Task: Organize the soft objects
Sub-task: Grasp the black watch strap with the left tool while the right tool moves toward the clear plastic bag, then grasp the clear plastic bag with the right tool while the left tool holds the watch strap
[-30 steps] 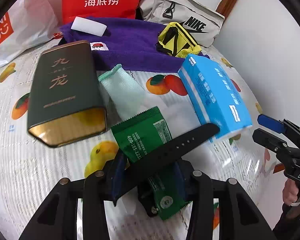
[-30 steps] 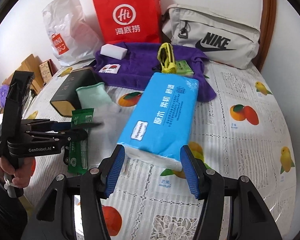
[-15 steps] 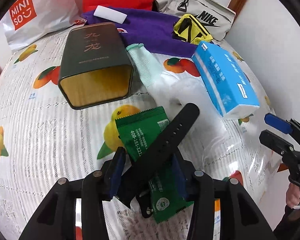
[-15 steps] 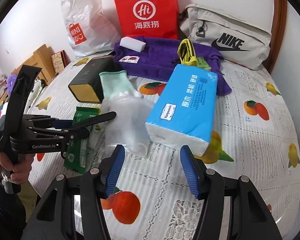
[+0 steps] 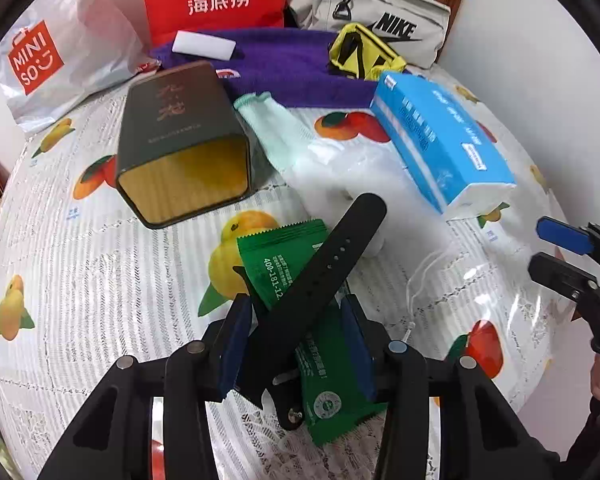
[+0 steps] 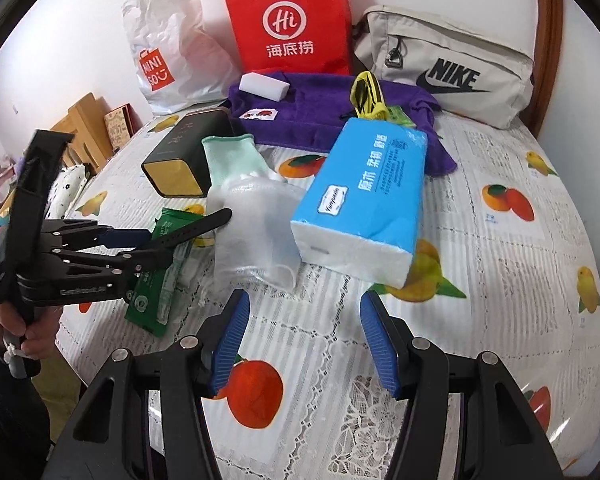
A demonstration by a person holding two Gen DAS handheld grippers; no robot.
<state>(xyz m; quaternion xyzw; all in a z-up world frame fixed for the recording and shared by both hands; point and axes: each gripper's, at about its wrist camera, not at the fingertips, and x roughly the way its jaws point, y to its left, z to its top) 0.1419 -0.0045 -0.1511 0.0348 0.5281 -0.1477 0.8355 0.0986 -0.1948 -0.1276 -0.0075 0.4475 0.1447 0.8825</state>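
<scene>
1. Left wrist view, progress: judged early. Soft things scattered across the fruit-print tablecloth with no sorted group to be seen: purple towel at the far side with a white sponge block on it and a yellow pouch at its right end, white glove with mint cuff mid-table, blue tissue pack to the right, green wipes packet nearest. Dark tea tin lying on its side to the left, hardly a soft item.
2. Same view, grip: left gripper clamped on a black watch strap, jaws just closed a little further, strap slanting out to the far right from between the pads, above the green packet. Right gripper at the right edge, jaws apart.
3. Right wrist view, progress: same scatter, nothing gathered; most of the sorting apparently left to do.
4. Same view, grip: right gripper spread wide with nothing between the pads, only bare cloth. Glove just beyond the left pad, tissue pack just beyond the right pad, neither touched. Left gripper at the left, carrying the strap clear of the table, strap tip near the glove, wipes packet beneath.
</scene>
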